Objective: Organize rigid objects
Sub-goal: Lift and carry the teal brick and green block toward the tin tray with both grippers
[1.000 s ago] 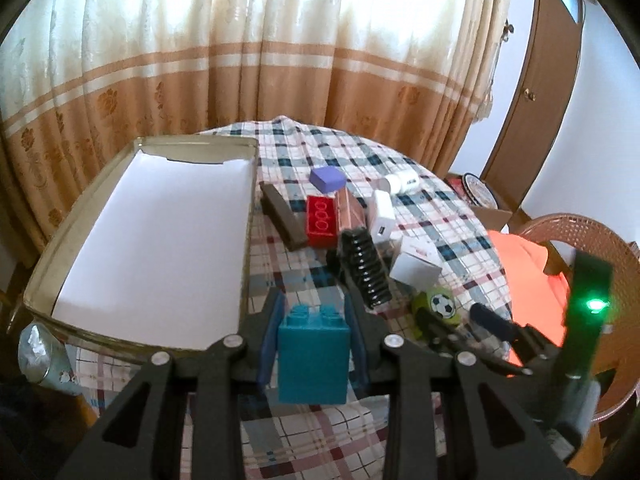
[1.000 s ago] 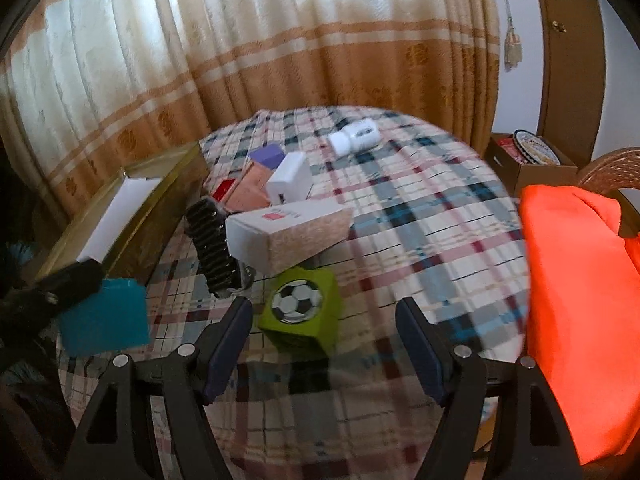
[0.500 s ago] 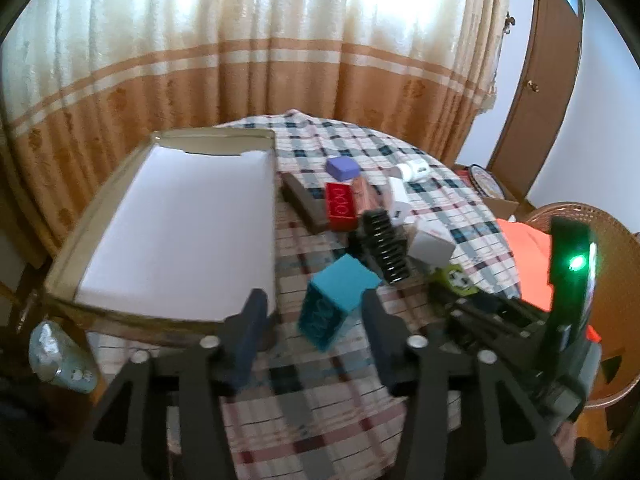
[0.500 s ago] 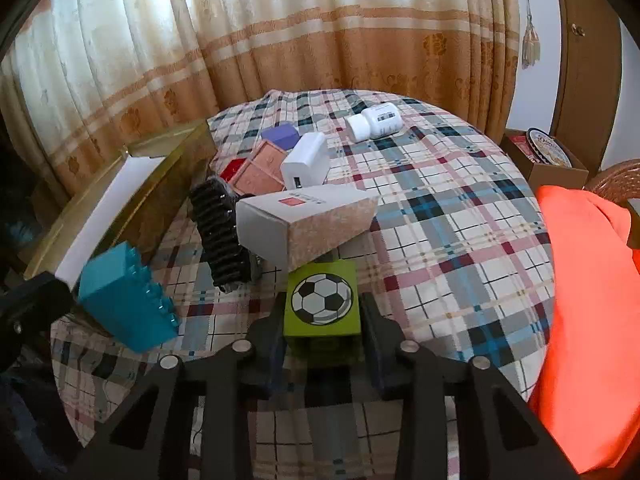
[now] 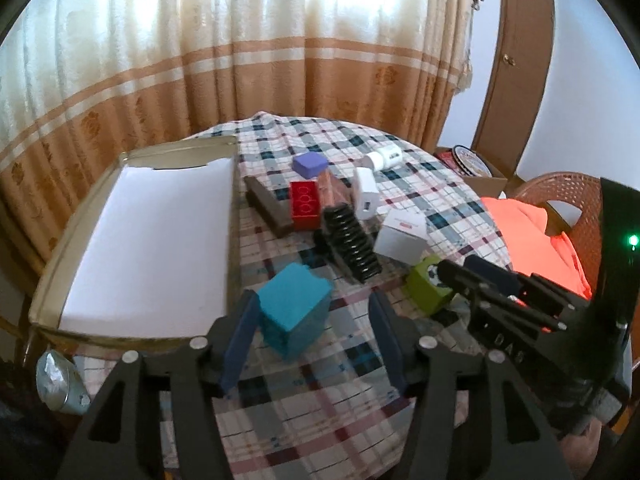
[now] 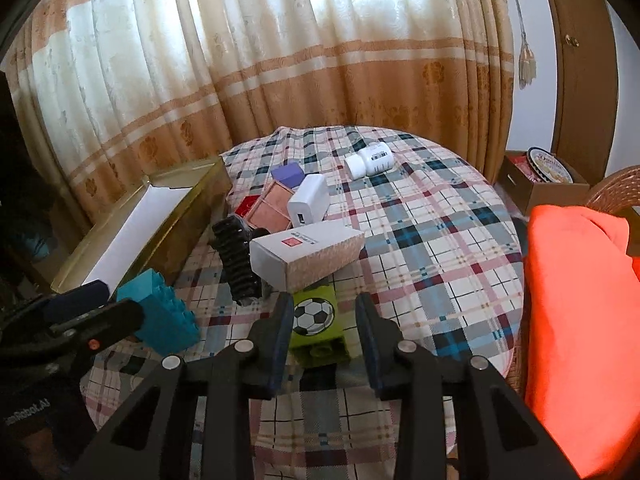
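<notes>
Green soccer block [image 6: 317, 322] clamped between right jaws, lifted.

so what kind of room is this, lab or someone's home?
Most likely a home living or dining room: a round table under a plaid cloth, long floral curtains over a window, and a wicker chair with a wooden door behind it. No lab gear in view.

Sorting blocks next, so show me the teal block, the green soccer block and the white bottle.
teal block [image 5: 294, 294], left wrist view, top face.
green soccer block [image 6: 314, 316], right wrist view, soccer-ball face.
white bottle [image 6: 374, 159], right wrist view, labelled side.
</notes>
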